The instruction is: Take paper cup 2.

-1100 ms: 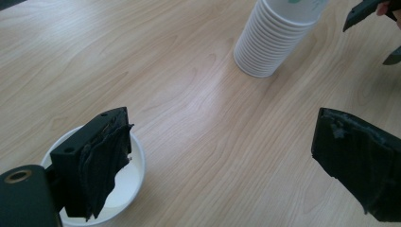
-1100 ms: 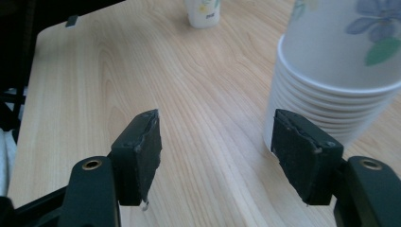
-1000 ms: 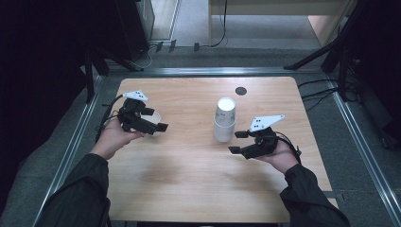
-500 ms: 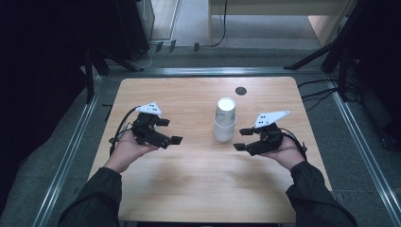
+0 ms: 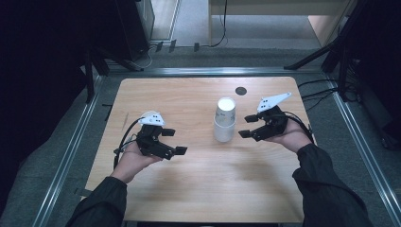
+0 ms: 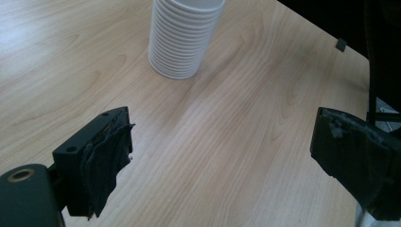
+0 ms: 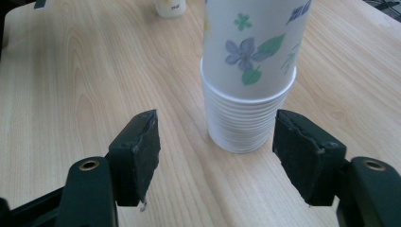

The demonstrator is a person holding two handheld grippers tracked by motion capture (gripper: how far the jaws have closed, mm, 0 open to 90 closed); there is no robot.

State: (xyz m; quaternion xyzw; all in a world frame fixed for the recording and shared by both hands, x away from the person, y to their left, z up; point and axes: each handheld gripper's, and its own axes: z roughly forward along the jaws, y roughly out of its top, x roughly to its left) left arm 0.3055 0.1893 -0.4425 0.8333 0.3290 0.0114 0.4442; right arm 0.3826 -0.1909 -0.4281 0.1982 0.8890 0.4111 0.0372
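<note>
Open left gripper (image 6: 222,156), white cup stack (image 6: 184,35), wooden table (image 6: 227,123)

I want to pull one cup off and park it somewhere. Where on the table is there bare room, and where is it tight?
The near strip of the table between the two sleeves is bare, and so is the far left corner. It is tight around the cup stack: the right gripper sits open just beside it, the left gripper open a little farther off, and a dark round spot lies behind it.
</note>
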